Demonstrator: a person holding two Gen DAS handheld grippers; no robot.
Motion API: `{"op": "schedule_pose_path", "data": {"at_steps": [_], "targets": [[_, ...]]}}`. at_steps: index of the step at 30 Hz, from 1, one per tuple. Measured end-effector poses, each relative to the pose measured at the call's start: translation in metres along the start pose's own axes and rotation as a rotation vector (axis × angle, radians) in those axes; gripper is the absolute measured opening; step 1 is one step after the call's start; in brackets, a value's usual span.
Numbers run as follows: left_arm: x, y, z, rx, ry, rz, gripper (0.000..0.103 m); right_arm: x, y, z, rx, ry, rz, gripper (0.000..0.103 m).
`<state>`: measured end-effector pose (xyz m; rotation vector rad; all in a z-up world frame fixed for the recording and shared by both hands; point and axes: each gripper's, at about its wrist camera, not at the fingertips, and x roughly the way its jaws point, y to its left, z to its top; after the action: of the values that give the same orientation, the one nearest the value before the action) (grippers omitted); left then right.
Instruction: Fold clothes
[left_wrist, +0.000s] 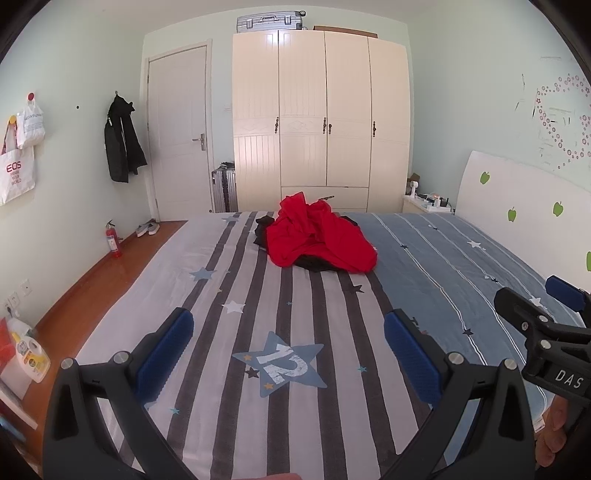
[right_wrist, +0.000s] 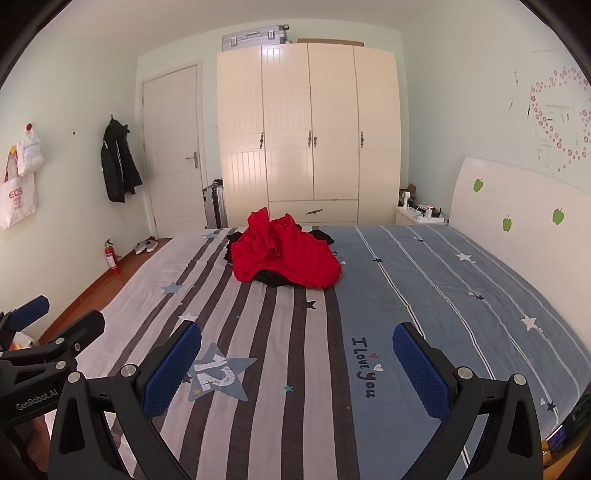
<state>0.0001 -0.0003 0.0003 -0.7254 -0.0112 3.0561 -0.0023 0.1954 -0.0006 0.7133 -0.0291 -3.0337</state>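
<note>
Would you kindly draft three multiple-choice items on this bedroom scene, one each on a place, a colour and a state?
1. Where does the crumpled red garment lie?
A. on the wooden floor
B. on the striped bedspread, toward its far edge
C. inside the wardrobe

2. What colour is the cloth that shows from under it?
A. black
B. yellow
C. white

3. How do the two claws stand?
A. both shut on cloth
B. left shut, right open
C. both open, holding nothing

Answers: 1 B, the pile sits on the bed before the cream four-door wardrobe. 2 A, black fabric shows at its edges. 3 C, the left claw and right claw each show wide gaps with only bedspread between.
</note>
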Motion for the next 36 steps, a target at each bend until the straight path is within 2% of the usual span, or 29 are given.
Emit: {"op": "schedule_pose_path", "data": {"at_steps": [11, 36], "targets": [[-0.003, 0.003, 0.002, -0.011, -0.008, -0.003, 0.102, -0.002, 0.01, 0.005, -0.003, 0.002, -0.007, 0.103], [-0.004, 0.007, 0.003, -0.027, -0.013, 0.004, 0.102, 0.0, 0.002, -0.001, 0.015, -0.001, 0.011, 0.103]]}}
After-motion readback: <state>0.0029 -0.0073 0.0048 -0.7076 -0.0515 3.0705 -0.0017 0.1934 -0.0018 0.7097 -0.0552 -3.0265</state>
